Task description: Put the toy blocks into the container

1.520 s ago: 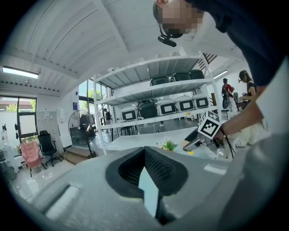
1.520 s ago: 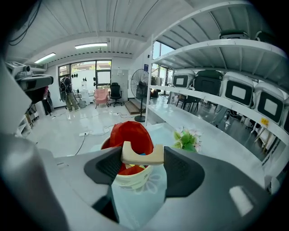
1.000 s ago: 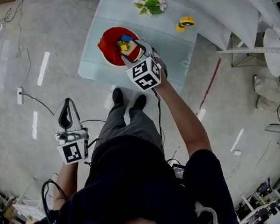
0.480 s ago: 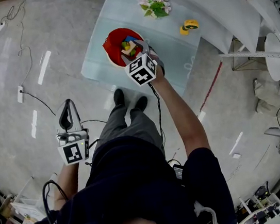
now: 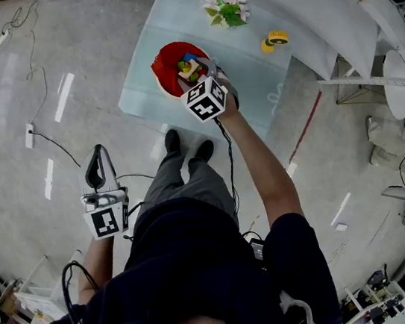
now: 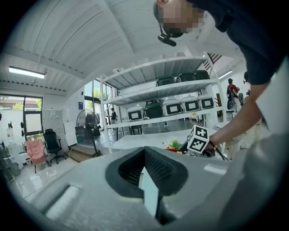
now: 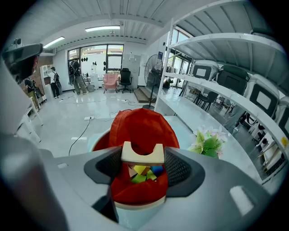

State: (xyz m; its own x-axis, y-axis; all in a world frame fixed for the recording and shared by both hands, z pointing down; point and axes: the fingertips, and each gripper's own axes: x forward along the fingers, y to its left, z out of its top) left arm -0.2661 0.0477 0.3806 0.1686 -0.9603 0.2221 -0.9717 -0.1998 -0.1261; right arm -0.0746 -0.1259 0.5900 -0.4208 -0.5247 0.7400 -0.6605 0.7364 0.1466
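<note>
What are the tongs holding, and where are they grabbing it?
The right tongs hold a cream arch block by its two ends, over the red container. The left tongs are shut and empty.

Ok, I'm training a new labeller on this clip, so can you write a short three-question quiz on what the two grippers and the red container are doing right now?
1. True or false: the right gripper has nothing between its fingers.
2. Where does the red round container stand? A) on the floor, B) on the pale table, C) on a shelf.
3. Which gripper is held low, away from the table?

Key
1. False: it grips a cream arch-shaped block over the container.
2. B.
3. The left gripper, shut and empty.
</note>
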